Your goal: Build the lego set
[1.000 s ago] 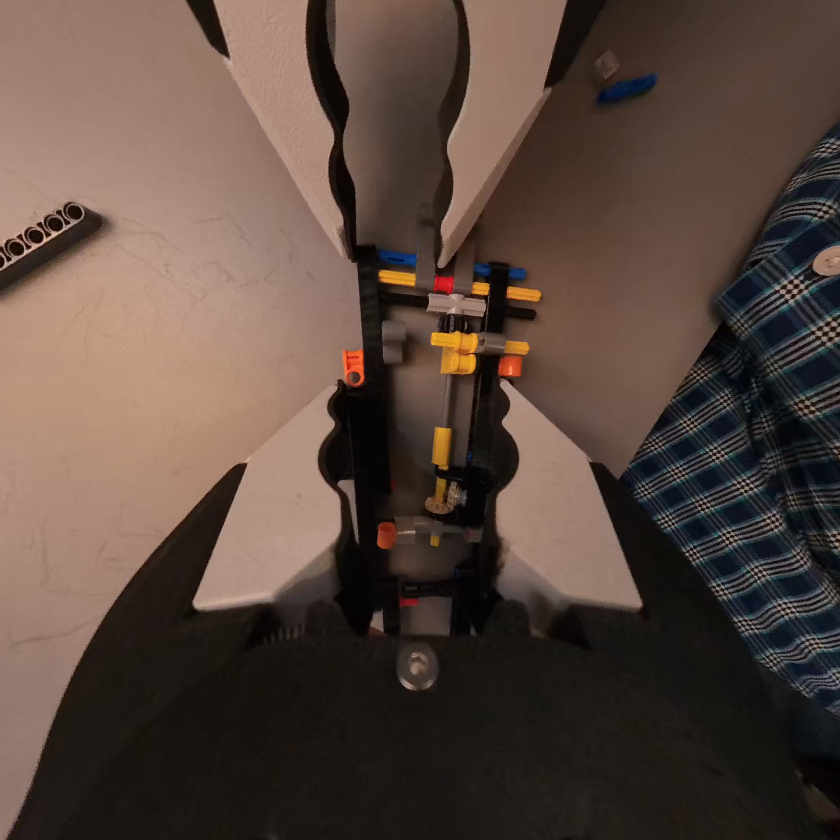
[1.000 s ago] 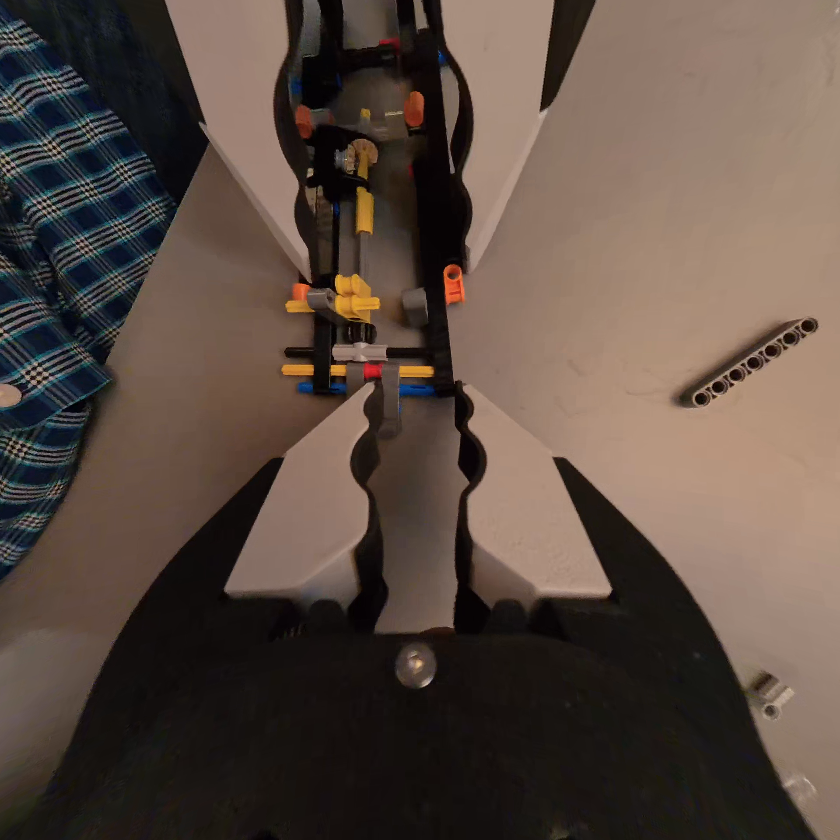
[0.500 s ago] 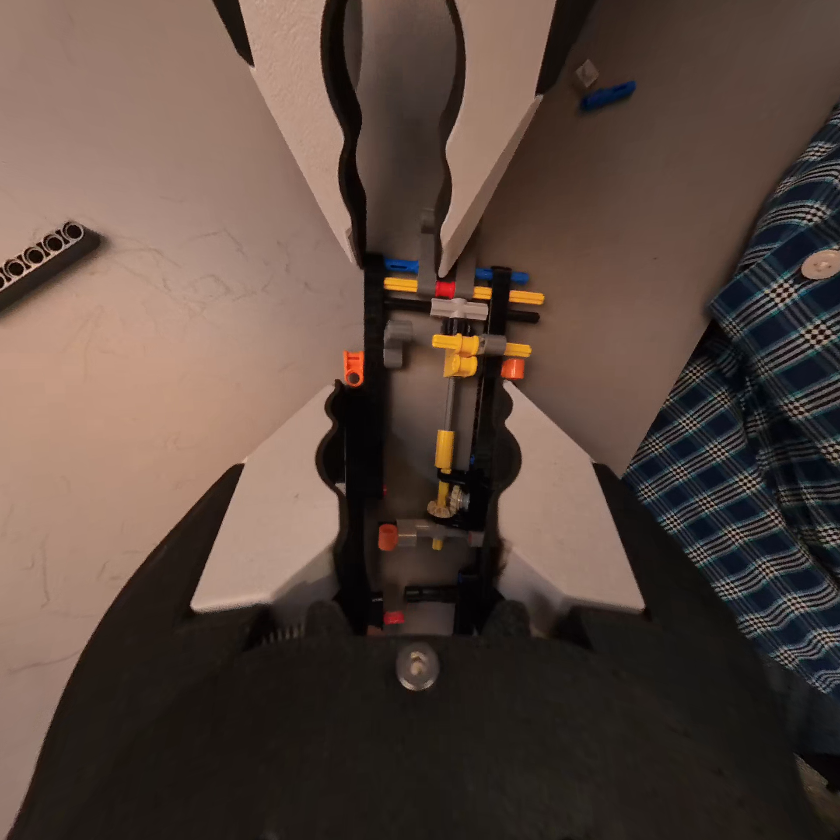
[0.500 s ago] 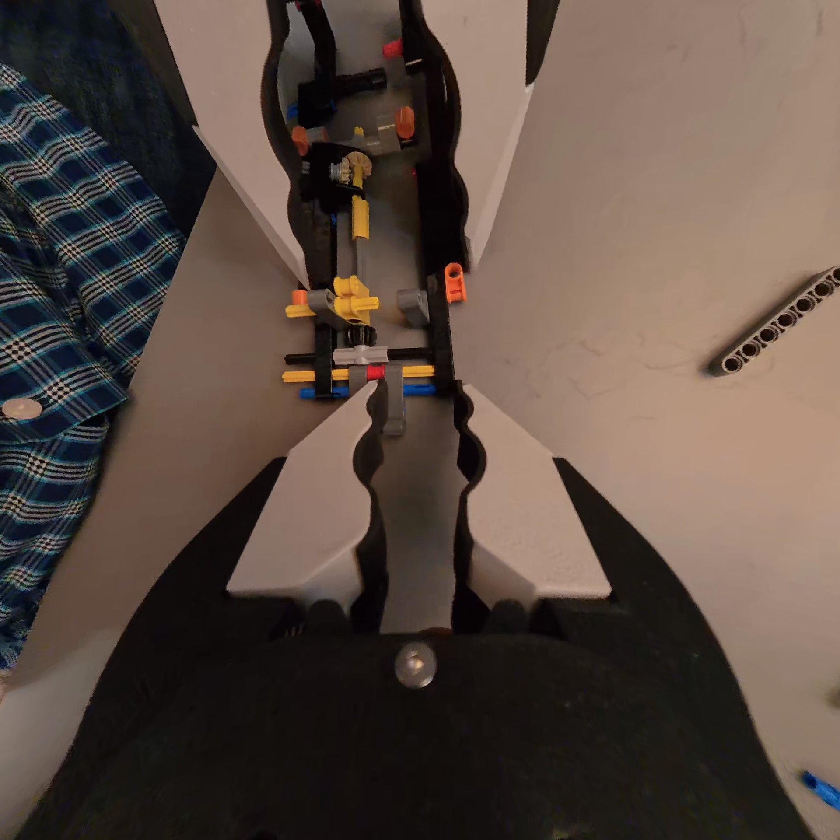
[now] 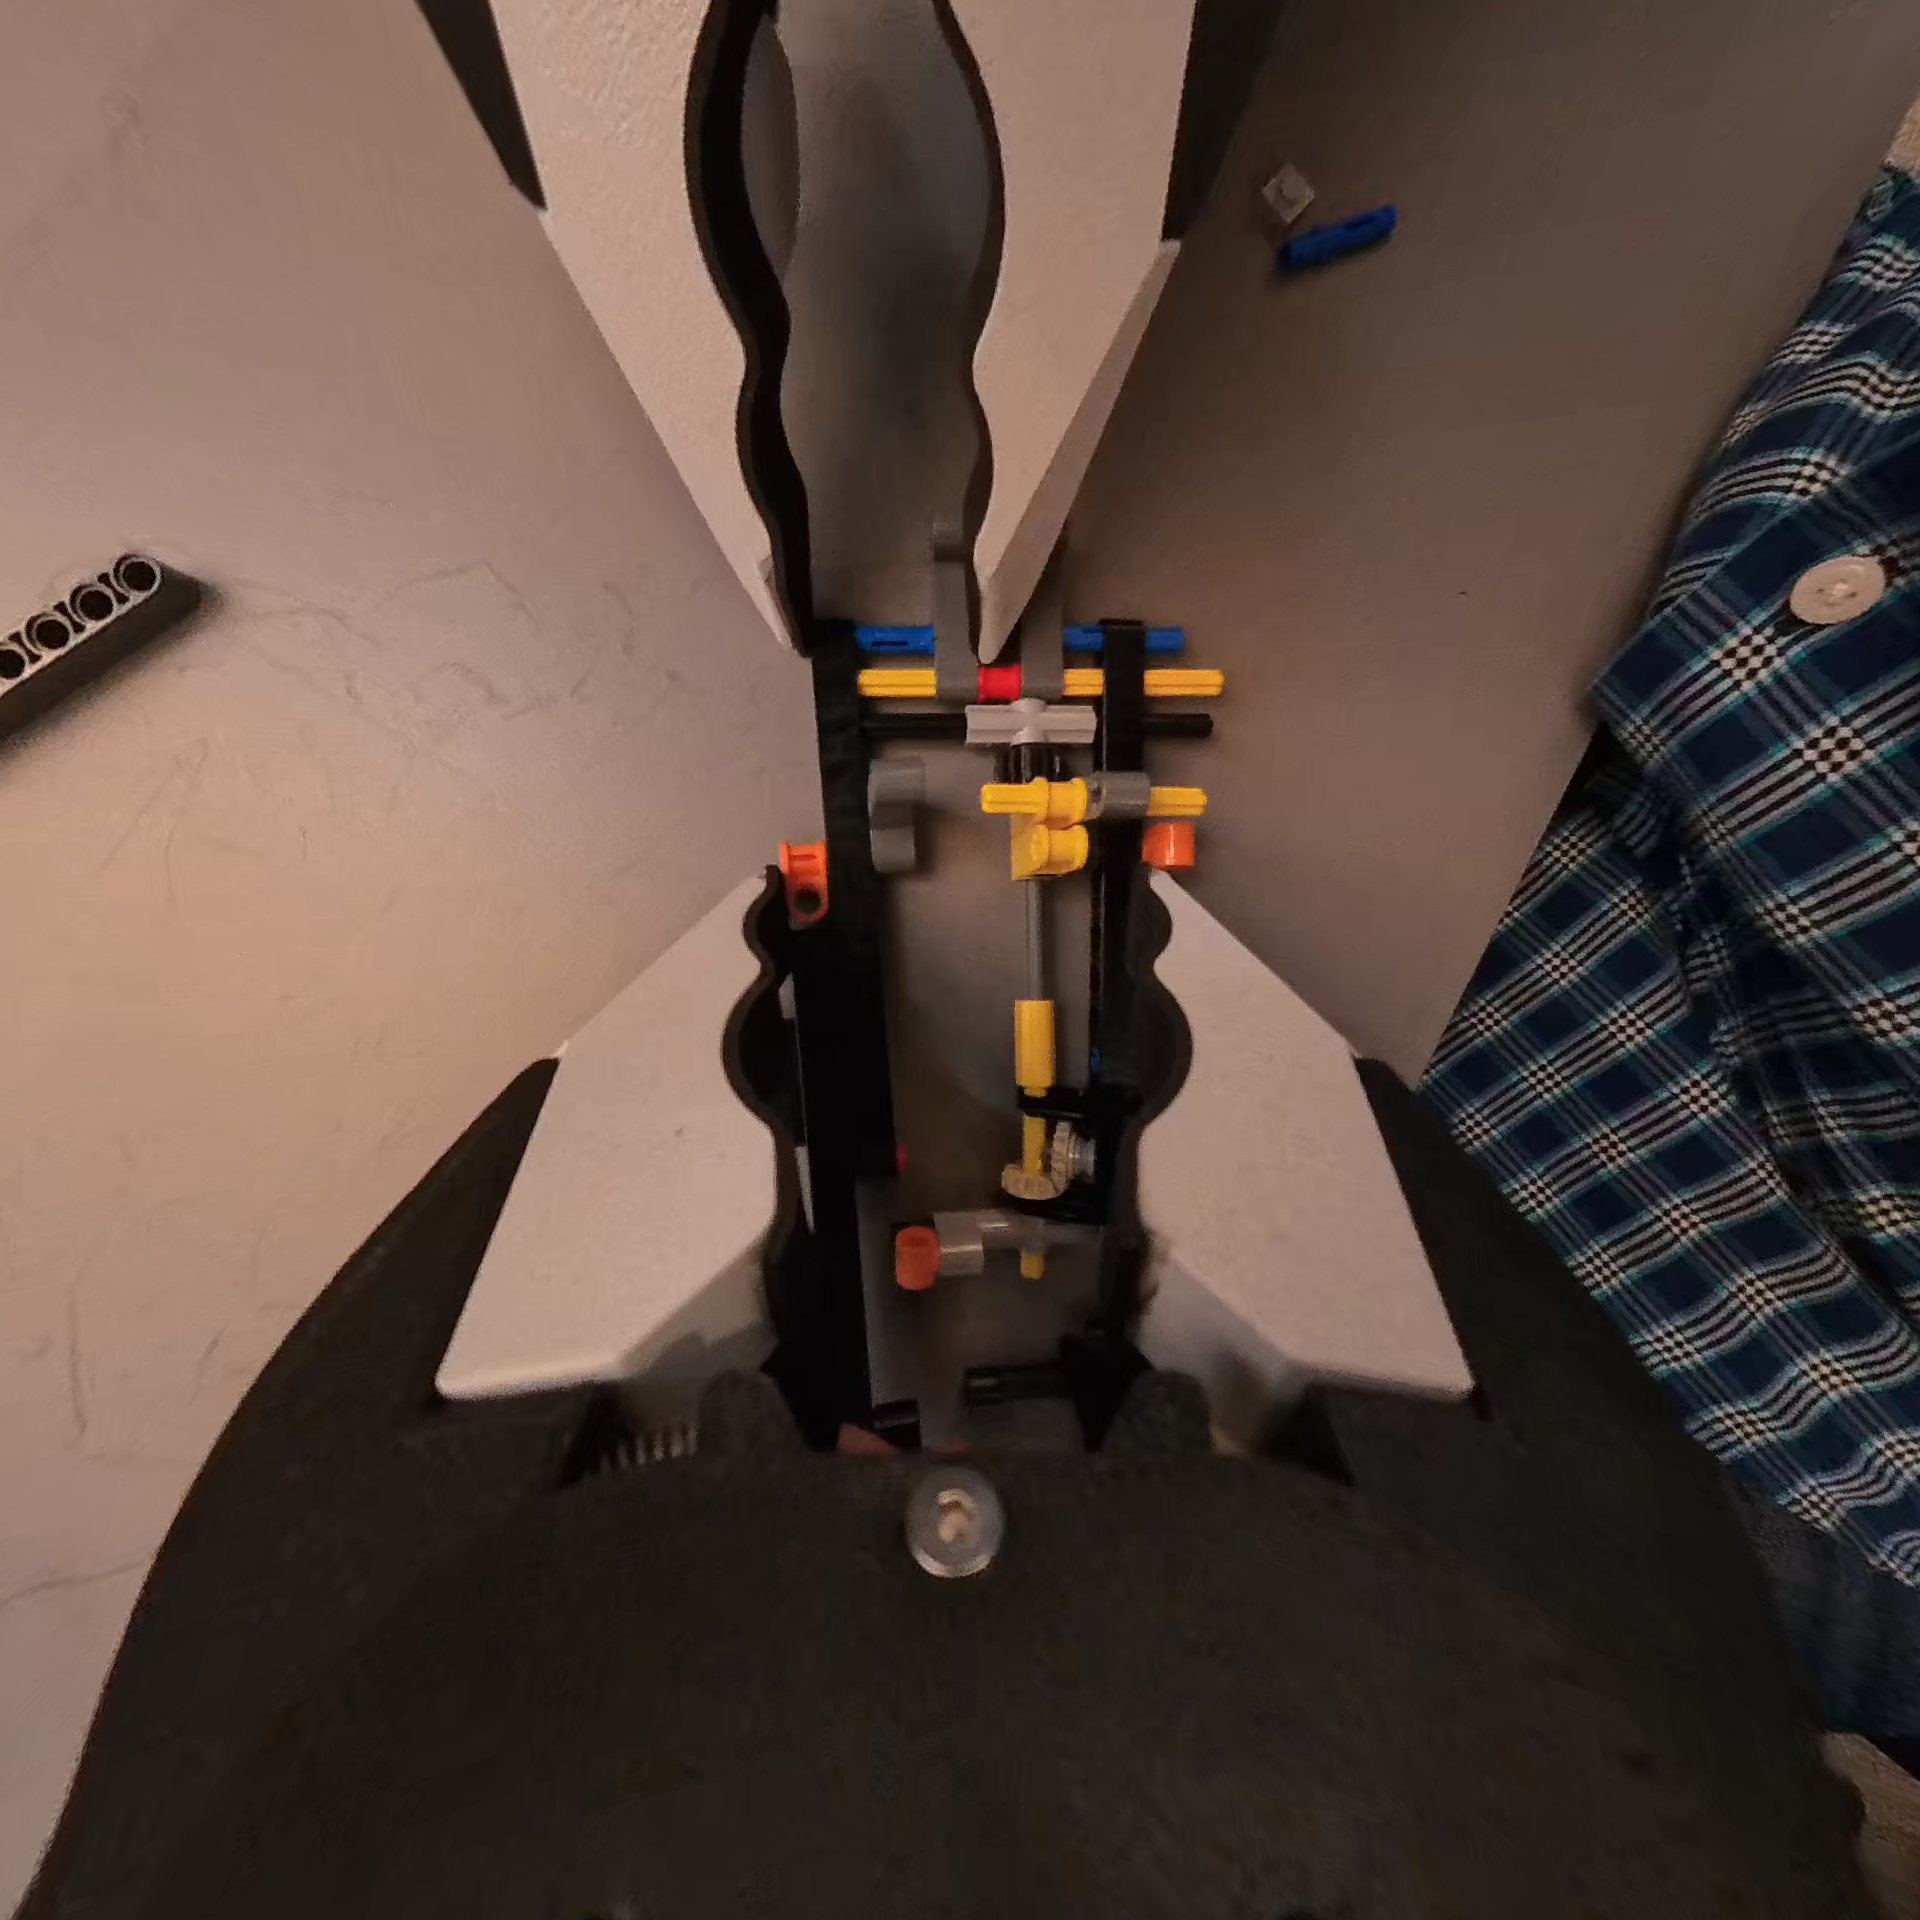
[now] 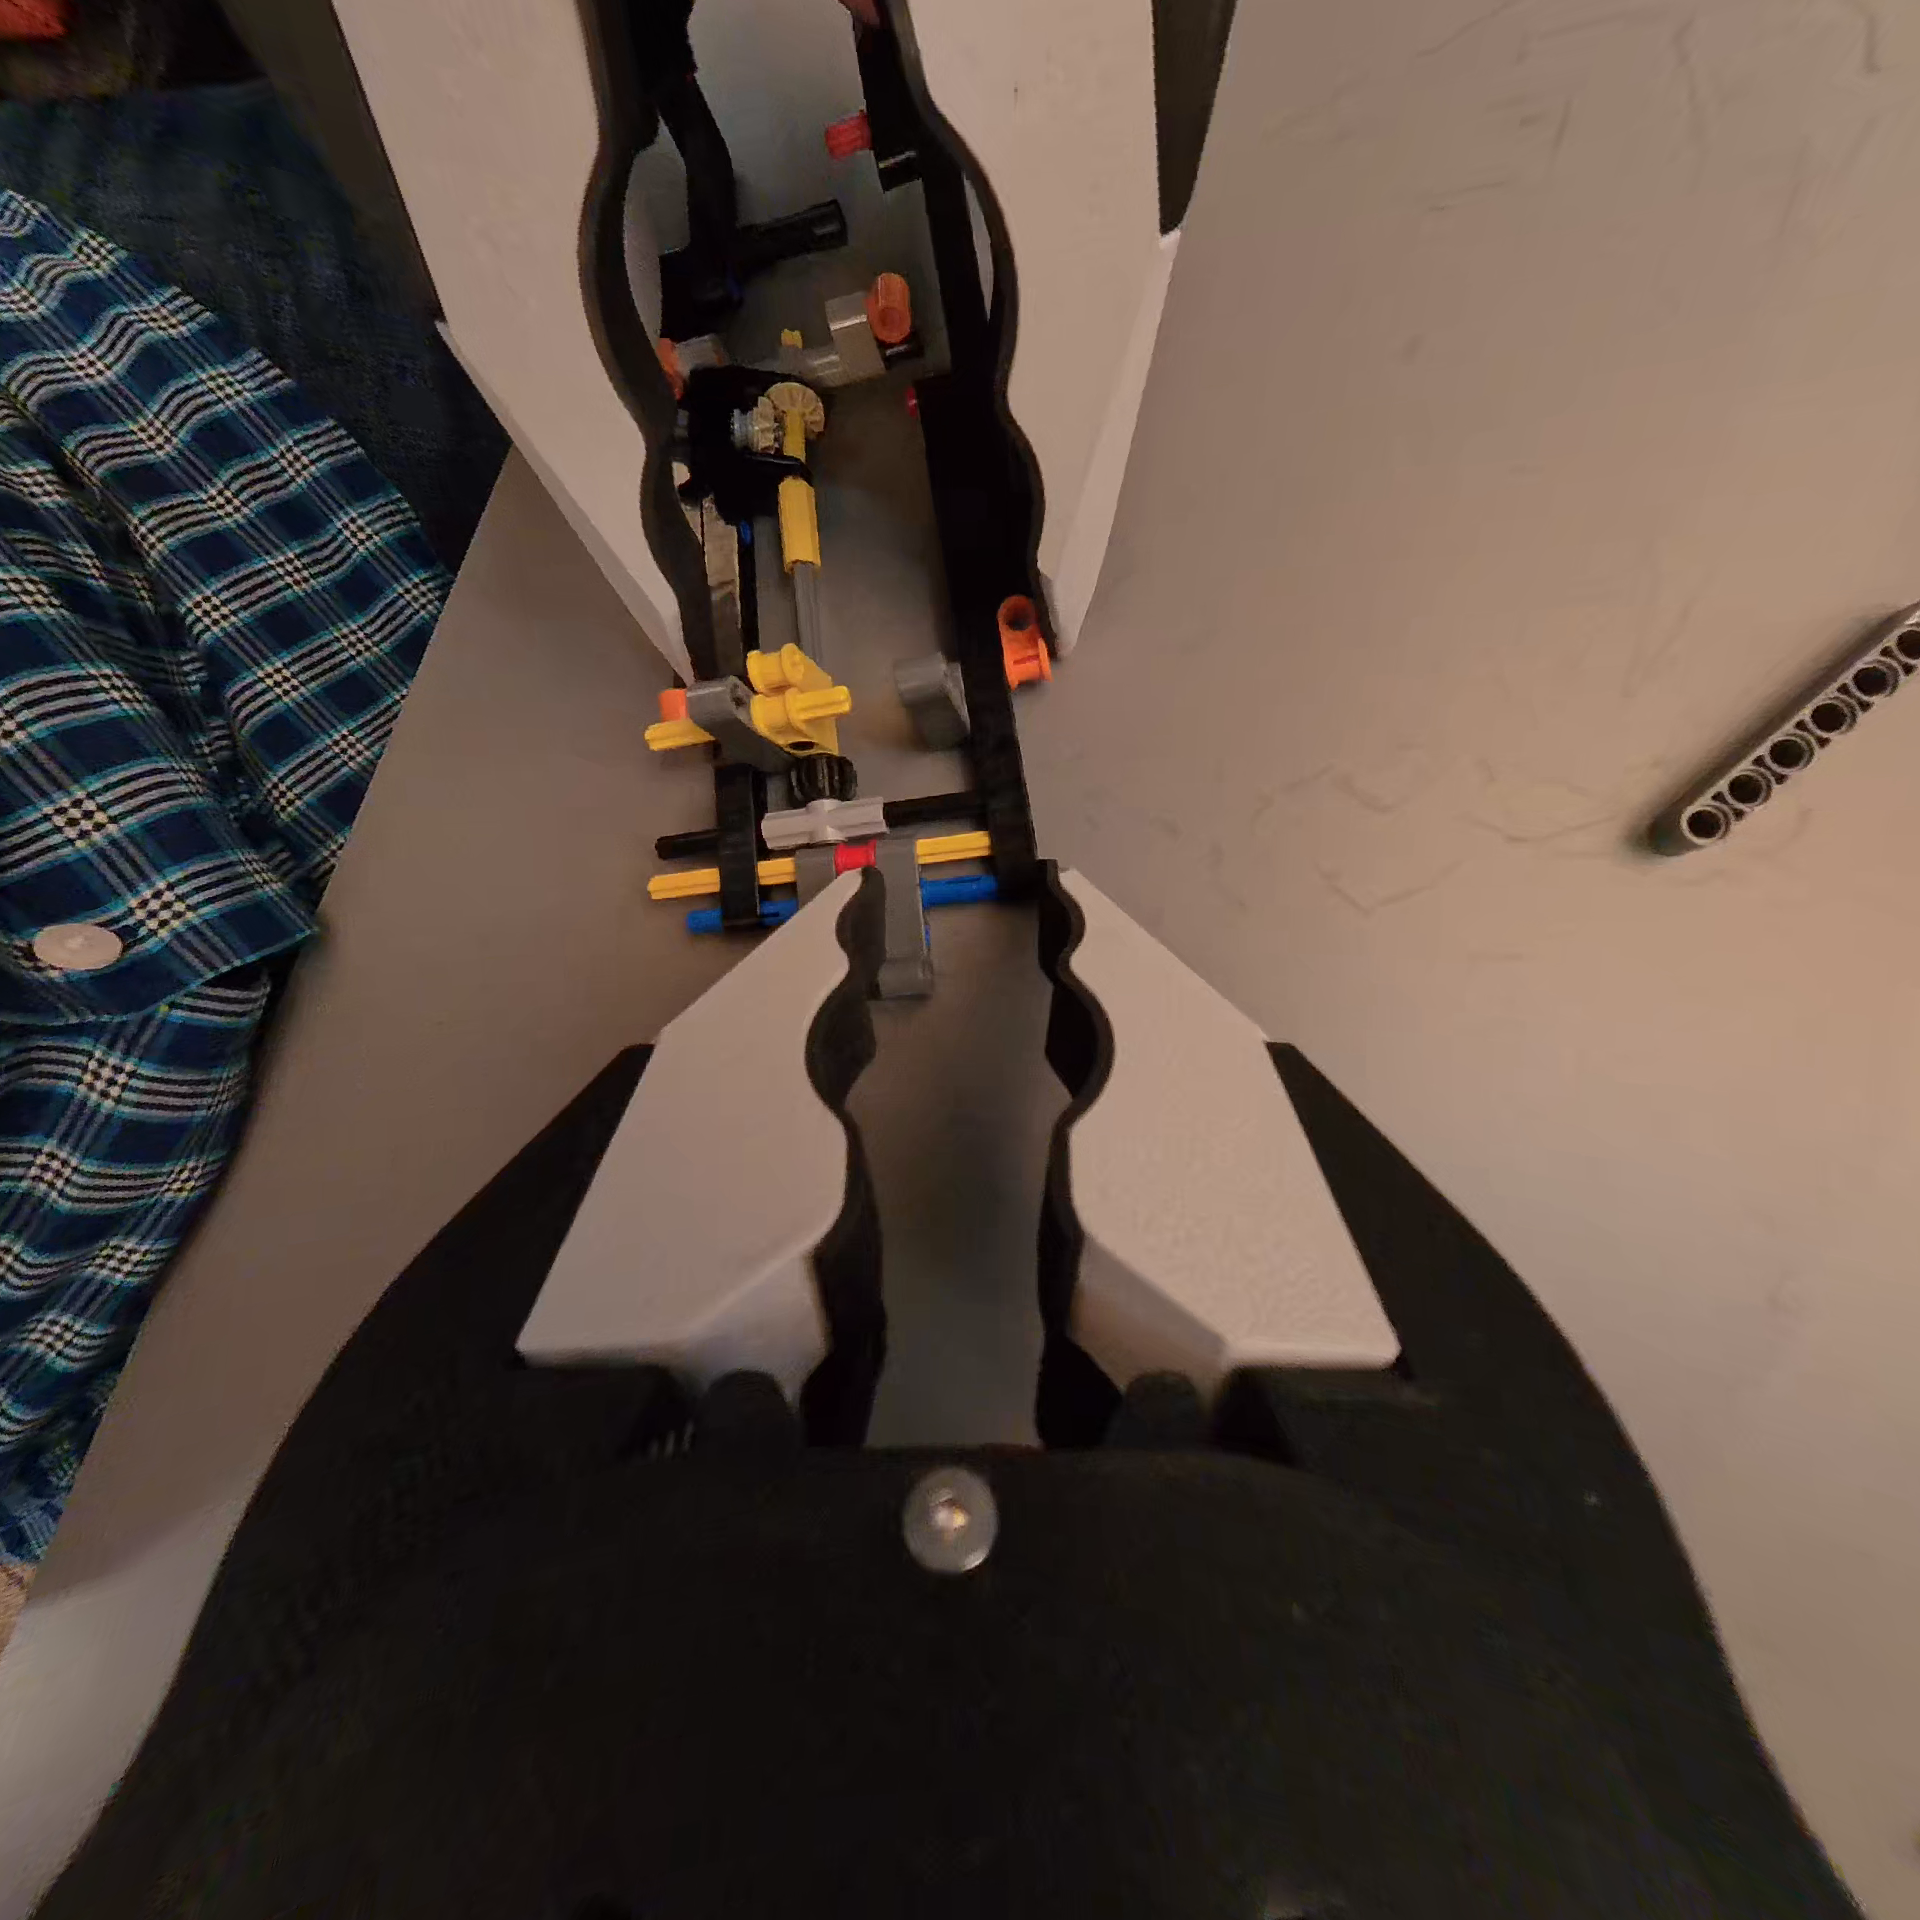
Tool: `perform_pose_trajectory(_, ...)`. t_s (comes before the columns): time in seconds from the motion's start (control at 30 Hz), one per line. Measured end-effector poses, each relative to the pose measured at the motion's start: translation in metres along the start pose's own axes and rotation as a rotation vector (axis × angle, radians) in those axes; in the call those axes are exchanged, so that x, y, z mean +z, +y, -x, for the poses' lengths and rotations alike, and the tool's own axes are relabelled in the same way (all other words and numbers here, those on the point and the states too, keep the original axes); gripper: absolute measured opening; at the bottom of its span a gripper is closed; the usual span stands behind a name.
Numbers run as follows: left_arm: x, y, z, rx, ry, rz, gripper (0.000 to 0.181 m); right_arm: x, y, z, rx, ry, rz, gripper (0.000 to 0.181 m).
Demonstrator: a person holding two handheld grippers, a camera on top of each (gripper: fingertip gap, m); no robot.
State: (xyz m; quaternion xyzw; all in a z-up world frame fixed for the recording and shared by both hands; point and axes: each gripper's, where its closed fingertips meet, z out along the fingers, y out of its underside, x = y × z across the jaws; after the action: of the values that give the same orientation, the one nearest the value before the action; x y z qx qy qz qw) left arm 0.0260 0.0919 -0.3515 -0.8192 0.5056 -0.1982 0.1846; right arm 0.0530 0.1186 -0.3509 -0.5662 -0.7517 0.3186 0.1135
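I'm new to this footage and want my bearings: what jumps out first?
A long black Lego frame with yellow, blue and orange pins lies on the pale table, clamped between the left claw. The right claw meets its far end, open around a grey connector. A grey holed Lego beam lies apart.

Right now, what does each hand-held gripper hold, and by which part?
Left hand-held gripper: the lego frame, clamped by its two black side beams. Right hand-held gripper: open, tips at the frame's end, holding nothing.
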Motion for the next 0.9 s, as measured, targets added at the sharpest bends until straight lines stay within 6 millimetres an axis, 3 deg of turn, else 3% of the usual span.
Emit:
perform_pose_trajectory(0.2, 0.0, -0.003, 0.001, -0.003, 0.012, -0.03, 0.053, 0.001, 0.0, 0.002, 0.0, -0.015, -0.023, 0.028)
perform_pose_trajectory(0.7, -0.002, -0.005, -0.003, 0.017, 0.017, -0.026, 0.054, 0.002, -0.001, 0.004, -0.041, -0.014, -0.012, 0.028)
perform_pose_trajectory(0.9, -0.009, -0.014, -0.016, 0.01, 0.056, -0.056, 0.076, 0.002, -0.001, 0.003, -0.045, -0.016, -0.002, 0.028)
